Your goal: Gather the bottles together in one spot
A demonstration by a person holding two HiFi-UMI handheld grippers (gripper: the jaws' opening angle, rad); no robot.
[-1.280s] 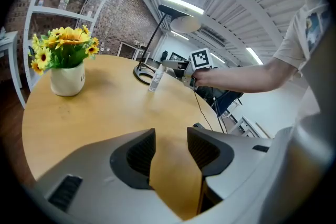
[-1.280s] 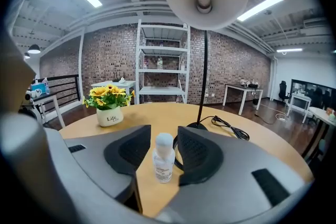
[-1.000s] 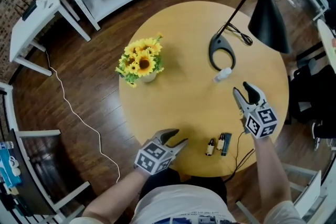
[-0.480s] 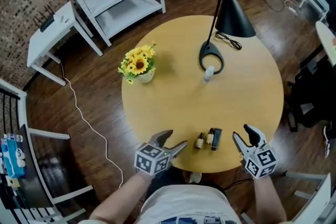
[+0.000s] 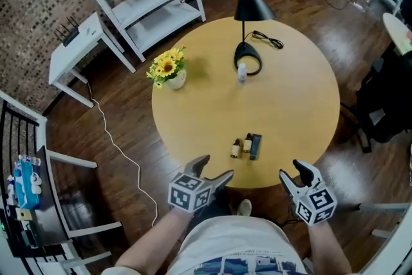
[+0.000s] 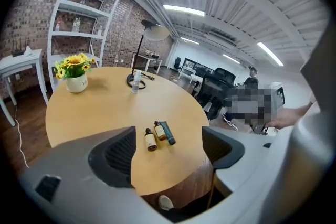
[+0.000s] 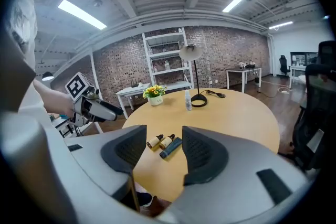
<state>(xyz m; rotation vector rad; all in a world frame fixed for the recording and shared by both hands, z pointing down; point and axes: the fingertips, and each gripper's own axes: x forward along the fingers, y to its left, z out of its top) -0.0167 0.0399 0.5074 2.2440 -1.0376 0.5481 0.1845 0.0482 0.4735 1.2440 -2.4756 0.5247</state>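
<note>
2 small amber bottles (image 5: 235,149), 1 dark tube (image 5: 255,146), 1 clear bottle (image 5: 242,72), 1 lamp (image 5: 250,6), 1 sunflower pot (image 5: 168,69), 1 round table (image 5: 290,100)

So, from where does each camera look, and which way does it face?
Head view: on the head, facing steeply down at the table; shirt, left gripper and right gripper show.
Left gripper view: on that gripper, facing across the table past its empty jaws, just opening.
Right gripper view: likewise, jaws just opening, empty; the left gripper shows too.
All three share the bottles.
</note>
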